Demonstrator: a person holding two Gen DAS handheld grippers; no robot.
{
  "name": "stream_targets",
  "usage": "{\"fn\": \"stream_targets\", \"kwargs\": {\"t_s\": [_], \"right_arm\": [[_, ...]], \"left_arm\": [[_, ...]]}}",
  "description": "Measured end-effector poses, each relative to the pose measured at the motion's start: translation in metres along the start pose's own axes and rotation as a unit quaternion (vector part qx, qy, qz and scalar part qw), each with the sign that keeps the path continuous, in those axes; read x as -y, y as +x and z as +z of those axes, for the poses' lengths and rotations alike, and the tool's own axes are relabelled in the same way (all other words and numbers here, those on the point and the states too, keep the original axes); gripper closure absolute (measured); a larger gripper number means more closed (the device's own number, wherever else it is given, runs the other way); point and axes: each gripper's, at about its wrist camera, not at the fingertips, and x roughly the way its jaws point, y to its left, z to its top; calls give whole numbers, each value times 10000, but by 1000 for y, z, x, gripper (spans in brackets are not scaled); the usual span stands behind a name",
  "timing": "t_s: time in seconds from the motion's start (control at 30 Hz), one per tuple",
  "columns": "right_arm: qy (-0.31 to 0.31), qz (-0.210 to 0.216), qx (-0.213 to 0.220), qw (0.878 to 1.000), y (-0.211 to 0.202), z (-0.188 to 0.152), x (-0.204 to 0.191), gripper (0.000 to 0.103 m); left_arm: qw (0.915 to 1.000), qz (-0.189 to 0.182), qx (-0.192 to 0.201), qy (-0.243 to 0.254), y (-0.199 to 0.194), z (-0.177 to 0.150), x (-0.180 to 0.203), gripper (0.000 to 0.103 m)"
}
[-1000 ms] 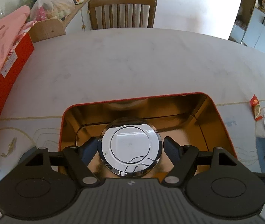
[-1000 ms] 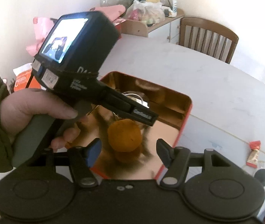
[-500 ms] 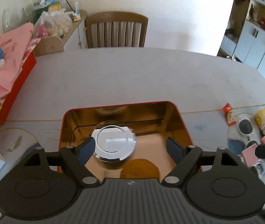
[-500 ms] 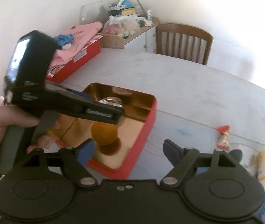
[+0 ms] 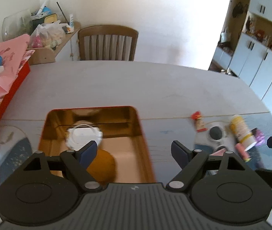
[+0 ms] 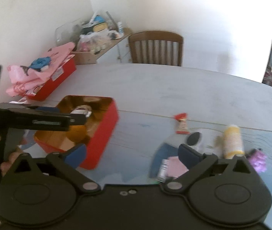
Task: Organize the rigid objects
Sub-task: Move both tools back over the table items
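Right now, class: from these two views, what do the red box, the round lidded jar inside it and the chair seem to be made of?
Red box: probably tin-plate metal, red-painted outside, glossy gold inside; its walls mirror the contents.
Round lidded jar: the lid looks like polished metal, from its bright glare; the body is hidden.
Chair: wood, brown and smooth, with slats in the back.

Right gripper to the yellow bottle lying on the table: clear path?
Probably yes. The right gripper is open and empty, and the yellow bottle lies just beyond its right finger with nothing over it; a purple item sits close beside it.
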Motion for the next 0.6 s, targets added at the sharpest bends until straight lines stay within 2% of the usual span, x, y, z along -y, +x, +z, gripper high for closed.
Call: {"fn": "stream_targets", "kwargs": {"t_s": [0.23,0.6], "right_arm": [[136,-224,-29,9997,-23,-26,49,0],[36,-480,-96,9988,-34,-51,100,0]], "left_arm": [[9996,-187,129,-156,-15,-5,39,18],[9992,-346,-18,223,-4,-22,116,18]]}}
